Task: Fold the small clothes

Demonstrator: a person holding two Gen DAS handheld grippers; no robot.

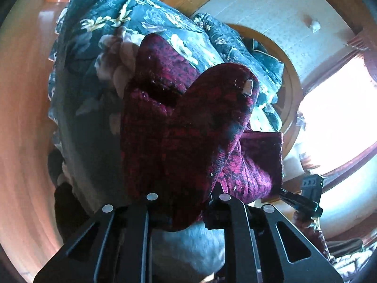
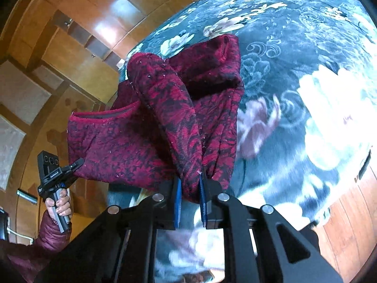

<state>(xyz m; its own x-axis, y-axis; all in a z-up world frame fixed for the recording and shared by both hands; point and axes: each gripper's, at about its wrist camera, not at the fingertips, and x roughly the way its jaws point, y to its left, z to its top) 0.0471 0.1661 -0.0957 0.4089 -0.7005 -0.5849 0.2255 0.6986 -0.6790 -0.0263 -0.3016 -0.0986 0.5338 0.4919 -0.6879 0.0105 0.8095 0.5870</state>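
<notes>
Black linkage bars of my left gripper (image 1: 186,212) fill the bottom of the left wrist view, jaws pinched on a hem of the red garment (image 1: 188,127). It is a dark red knit with black mottling and a small pale tag, bunched in folds and blocking most of the floral bedspread (image 1: 99,47) behind. Past the bed's far edge, orange floor (image 1: 21,108); at right, a bright window (image 1: 334,127) and my right gripper (image 1: 304,200).

Right wrist view: blue pads (image 2: 177,198) of my right gripper (image 2: 190,197) are clamped on a thick roll of the red garment (image 2: 165,122), which hangs over the plush teal bedspread (image 2: 306,75) near its edge. Left, wooden cabinets (image 2: 77,54); my left hand (image 2: 60,204) grips the left gripper (image 2: 79,162).
</notes>
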